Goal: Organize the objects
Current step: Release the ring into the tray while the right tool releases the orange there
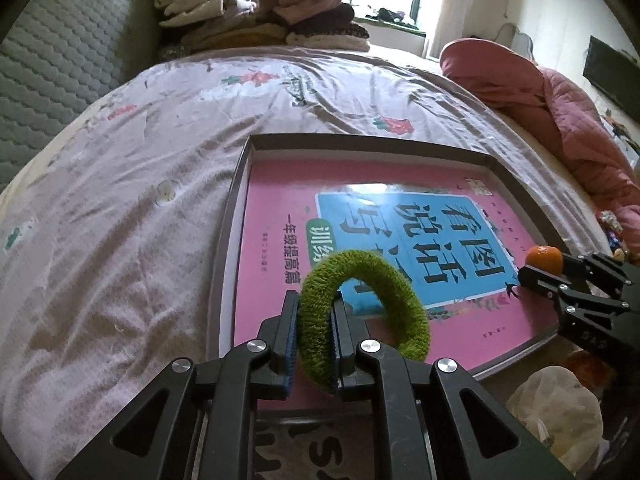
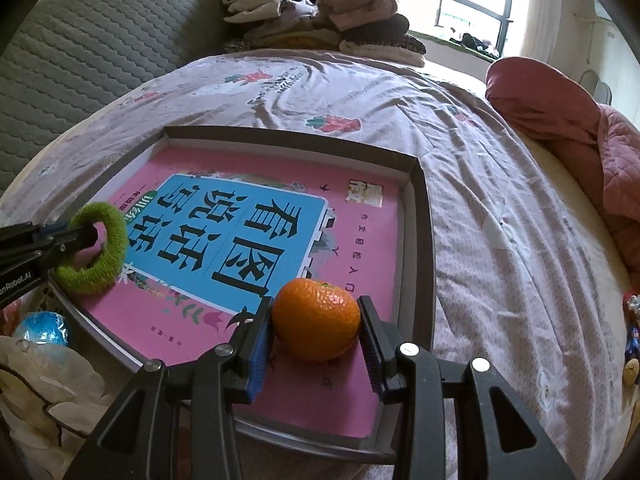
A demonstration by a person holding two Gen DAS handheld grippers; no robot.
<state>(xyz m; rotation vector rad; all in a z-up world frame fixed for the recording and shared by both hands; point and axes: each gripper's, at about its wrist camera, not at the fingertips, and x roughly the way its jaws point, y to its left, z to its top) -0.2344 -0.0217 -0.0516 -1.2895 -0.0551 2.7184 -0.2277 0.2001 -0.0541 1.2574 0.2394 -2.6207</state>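
A shallow grey box (image 1: 228, 216) (image 2: 424, 208) lies on the bed with a pink and blue book (image 1: 400, 232) (image 2: 240, 232) flat inside it. My left gripper (image 1: 314, 312) (image 2: 86, 238) is shut on a fuzzy green hair tie (image 1: 360, 304) (image 2: 100, 256), one side of the ring pinched between the pads, low over the book's near left part. My right gripper (image 2: 316, 320) (image 1: 536, 276) is shut on an orange mandarin (image 2: 316, 318) (image 1: 544, 260), just above the book's near right corner.
The bed wears a mauve floral sheet (image 1: 140, 200) (image 2: 500, 260). Folded clothes (image 1: 256, 12) (image 2: 320, 12) are stacked at its far end and a red quilt (image 1: 560, 120) (image 2: 580, 140) lies along the right. White plastic bags (image 1: 560, 404) (image 2: 48, 380) sit at the near edge.
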